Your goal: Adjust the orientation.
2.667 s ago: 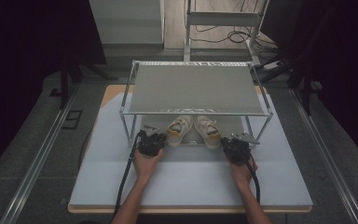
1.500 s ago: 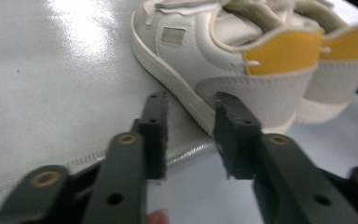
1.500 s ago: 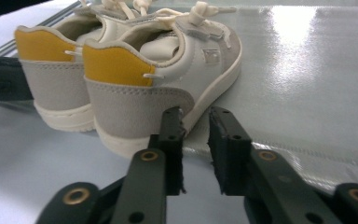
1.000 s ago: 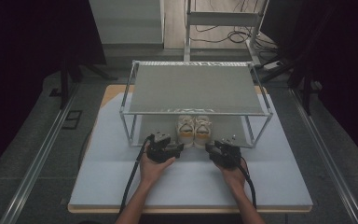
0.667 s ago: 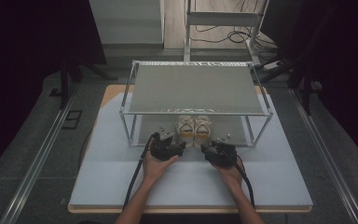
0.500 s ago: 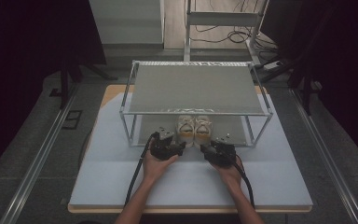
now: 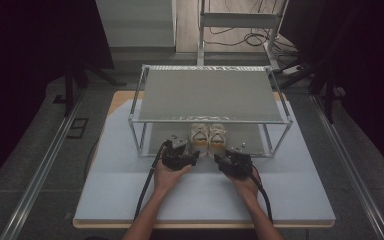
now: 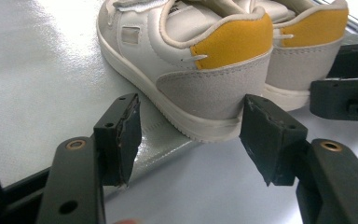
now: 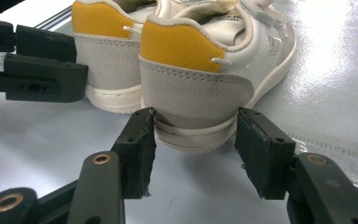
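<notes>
A pair of small white shoes with yellow heel tabs stands side by side on the lower shelf of a wire rack (image 7: 210, 95), heels toward me. My left gripper (image 7: 184, 152) is open just behind the left shoe (image 7: 198, 135). In the left gripper view that shoe's heel (image 8: 214, 88) lies slightly beyond the gap of the left gripper (image 8: 196, 140). My right gripper (image 7: 231, 159) is open behind the right shoe (image 7: 216, 136). In the right gripper view the tips of the right gripper (image 9: 200, 149) flank that shoe's heel (image 9: 196, 88), close to its sole.
The rack stands on a pale mat (image 7: 110, 165) that covers the table, and its top shelf overhangs the shoes. Rack posts (image 7: 142, 145) rise left and right of the grippers. Dark curtains and floor rails border the table.
2.7 s ago the shoes lay apart at the rack's front; now they stand together. Both grippers have moved inward to the heels. Little has shifted in the last half second.
</notes>
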Action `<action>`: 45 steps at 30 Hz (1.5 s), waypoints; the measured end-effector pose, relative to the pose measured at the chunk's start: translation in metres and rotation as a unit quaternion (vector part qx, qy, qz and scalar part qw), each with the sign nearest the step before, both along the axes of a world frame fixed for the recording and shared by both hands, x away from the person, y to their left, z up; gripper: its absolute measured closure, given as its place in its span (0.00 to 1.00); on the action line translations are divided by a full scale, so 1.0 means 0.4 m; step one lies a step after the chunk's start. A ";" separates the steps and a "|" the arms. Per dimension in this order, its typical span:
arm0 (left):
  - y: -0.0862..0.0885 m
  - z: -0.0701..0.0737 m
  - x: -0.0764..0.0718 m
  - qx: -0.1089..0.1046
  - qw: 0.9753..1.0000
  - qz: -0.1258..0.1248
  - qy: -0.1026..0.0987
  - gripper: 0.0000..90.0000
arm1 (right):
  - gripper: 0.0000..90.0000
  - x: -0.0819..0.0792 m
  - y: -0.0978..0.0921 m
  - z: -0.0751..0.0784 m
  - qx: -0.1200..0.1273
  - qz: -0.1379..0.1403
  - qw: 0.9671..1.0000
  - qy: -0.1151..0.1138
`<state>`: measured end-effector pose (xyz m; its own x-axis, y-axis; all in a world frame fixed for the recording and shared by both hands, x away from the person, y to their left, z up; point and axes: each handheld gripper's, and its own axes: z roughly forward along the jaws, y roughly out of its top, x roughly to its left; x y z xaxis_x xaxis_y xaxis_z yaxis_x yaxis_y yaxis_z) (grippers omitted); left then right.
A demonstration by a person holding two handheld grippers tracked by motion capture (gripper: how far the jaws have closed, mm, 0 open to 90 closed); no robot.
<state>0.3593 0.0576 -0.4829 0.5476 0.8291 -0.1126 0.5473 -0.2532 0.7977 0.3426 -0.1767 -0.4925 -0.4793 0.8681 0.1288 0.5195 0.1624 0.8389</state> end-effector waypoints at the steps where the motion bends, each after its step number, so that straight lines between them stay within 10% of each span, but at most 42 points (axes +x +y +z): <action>1: 0.003 0.000 0.006 0.006 1.000 -0.008 -0.004 0.42 | 0.53 0.000 0.000 0.000 0.000 0.000 1.000 0.000; 45: -0.004 0.003 0.053 0.008 1.000 -0.006 0.012 0.41 | 0.54 0.050 0.011 -0.001 -0.012 -0.020 1.000 -0.010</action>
